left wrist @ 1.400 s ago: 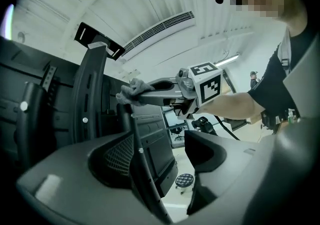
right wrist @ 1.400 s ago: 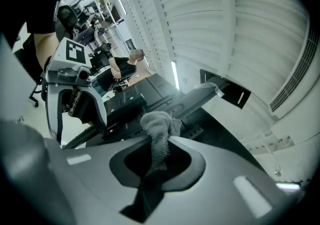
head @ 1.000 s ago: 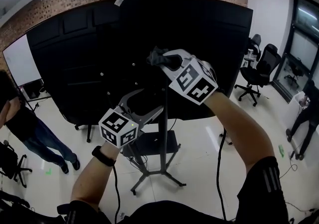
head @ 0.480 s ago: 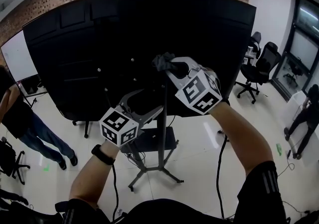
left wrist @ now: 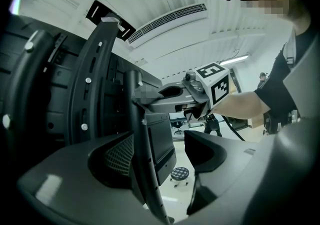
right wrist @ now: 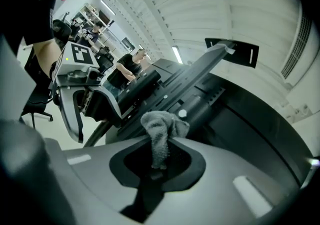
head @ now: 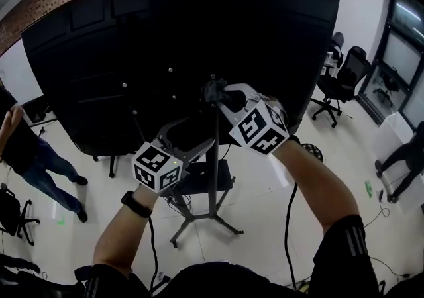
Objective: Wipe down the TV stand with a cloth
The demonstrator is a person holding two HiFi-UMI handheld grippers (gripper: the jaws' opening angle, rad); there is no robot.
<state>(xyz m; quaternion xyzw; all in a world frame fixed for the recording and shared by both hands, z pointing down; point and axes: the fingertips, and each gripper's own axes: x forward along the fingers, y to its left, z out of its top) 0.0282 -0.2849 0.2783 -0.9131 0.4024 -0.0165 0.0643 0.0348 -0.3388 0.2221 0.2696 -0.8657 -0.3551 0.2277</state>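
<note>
Bulging grey cloth (right wrist: 160, 125), perhaps terry, in right claw (right wrist: 155, 163)

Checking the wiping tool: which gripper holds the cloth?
The right gripper, jaws shut on the grey cloth; the left gripper stands open around the stand's pole.

Right gripper (head: 222, 97) holds cloth (head: 212, 89) at TV stand pole (head: 213, 157)

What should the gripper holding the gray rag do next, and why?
Probably slide the right gripper down the pole. Its jaws pinch the cloth near the pole's top, behind the TV, and most of the pole lies below. The left gripper is open around the pole, lower down.
</note>
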